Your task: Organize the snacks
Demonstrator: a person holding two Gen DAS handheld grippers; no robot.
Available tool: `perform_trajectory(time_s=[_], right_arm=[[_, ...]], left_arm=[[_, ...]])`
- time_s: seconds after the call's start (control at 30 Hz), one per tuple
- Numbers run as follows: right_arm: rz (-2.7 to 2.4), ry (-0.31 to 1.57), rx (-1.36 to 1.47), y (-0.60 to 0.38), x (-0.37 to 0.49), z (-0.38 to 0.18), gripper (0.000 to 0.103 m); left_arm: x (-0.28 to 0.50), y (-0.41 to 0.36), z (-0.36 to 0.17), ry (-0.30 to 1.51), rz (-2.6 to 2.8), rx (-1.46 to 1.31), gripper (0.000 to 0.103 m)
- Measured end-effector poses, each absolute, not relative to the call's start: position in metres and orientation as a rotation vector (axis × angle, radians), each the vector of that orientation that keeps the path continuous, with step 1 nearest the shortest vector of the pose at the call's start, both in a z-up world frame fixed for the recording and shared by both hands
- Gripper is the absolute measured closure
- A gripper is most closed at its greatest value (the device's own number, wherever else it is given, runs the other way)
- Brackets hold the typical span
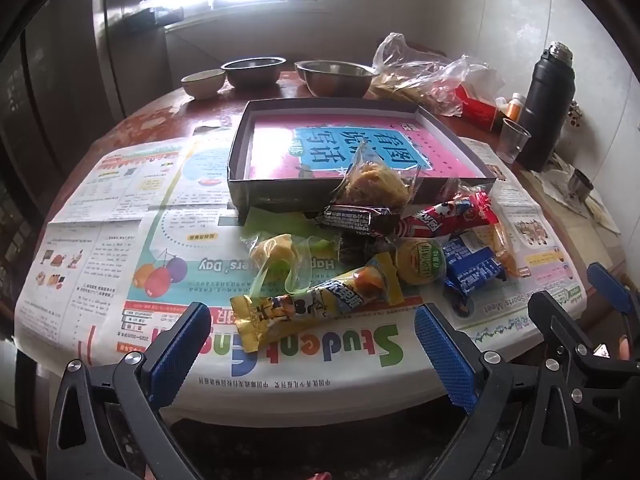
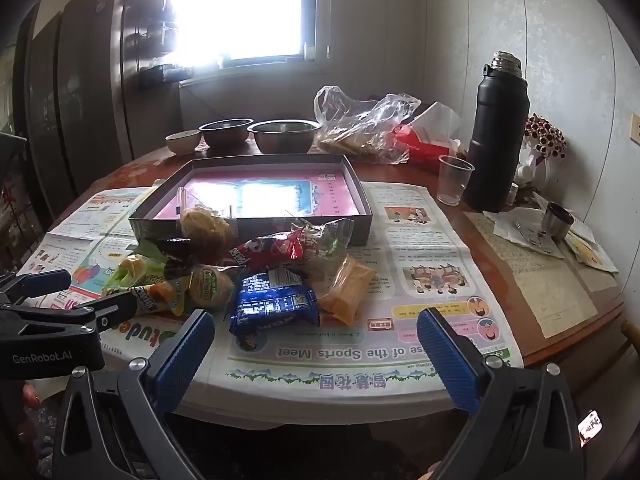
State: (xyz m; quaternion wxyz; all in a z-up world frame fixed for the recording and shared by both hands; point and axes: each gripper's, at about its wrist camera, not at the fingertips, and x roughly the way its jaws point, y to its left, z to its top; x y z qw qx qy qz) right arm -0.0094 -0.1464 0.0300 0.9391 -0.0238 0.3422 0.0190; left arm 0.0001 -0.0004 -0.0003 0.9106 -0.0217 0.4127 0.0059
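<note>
Snacks in crinkly wrappers point(image 1: 360, 256) lie heaped before the shallow grey cardboard box point(image 1: 256, 192); both grippers' jaws spread wide, empty.

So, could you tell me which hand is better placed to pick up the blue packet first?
The right, I think. Its open tongs point almost straight at the blue packet, just beyond the tips. From the left tongs, the packet lies off to the right, behind the yellow packet.

Looks like somebody's home dining corner — a round wooden table point(image 2: 560, 340) under a window point(image 2: 240, 8), with metal bowls point(image 2: 286, 134) and a thermos point(image 2: 496, 136) on it.
</note>
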Motion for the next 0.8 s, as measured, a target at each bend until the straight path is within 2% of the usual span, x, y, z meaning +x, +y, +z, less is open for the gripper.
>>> perform_trajectory(time_s=[0.8], right_arm=[[0.047,0.712,-0.03,-0.1459,-0.0095,0.0281,0.001]], left_arm=[[-0.0002,0.0023,-0.0038,0.858,0.007,-0.047,0.001]])
